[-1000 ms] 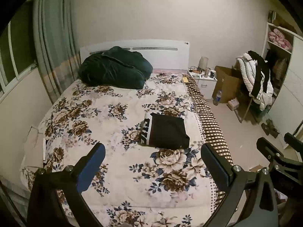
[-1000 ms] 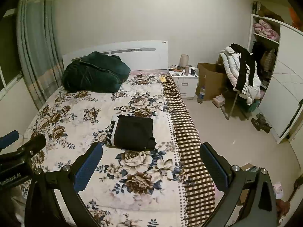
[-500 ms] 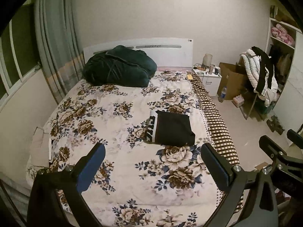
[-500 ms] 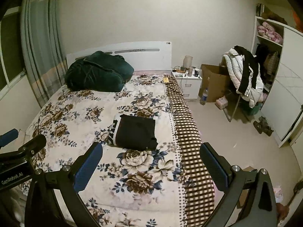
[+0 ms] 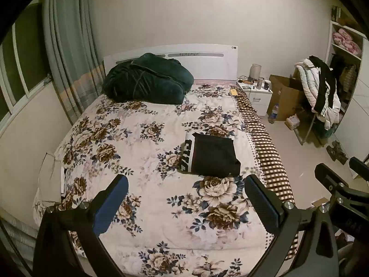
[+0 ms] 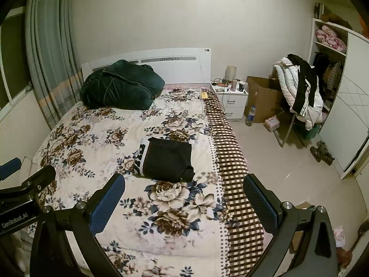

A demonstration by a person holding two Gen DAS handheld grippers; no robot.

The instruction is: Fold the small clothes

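Note:
A small black garment [image 5: 213, 155] with a black-and-white patterned band lies folded into a neat rectangle on the floral bedspread [image 5: 143, 152], right of the bed's middle. It shows in the right wrist view too, as the black garment [image 6: 167, 159]. My left gripper [image 5: 185, 189] is open, held well back above the foot of the bed, nothing between its fingers. My right gripper [image 6: 183, 188] is also open and empty, a similar distance short of the garment. Neither touches the cloth.
A dark green bundled blanket [image 5: 147, 82] lies by the white headboard [image 5: 207, 56]. A brown checked blanket [image 6: 233, 173] runs down the bed's right edge. Right of the bed are a nightstand [image 6: 230, 94], a cardboard box [image 6: 263, 97], a chair draped with coats [image 6: 299, 94] and a wardrobe [image 6: 341, 106]. Curtains [image 5: 66, 53] hang at left.
Both grippers have drawn back and risen a little from the bed, so more of the room shows. The folded garment has not moved and both grippers stay open.

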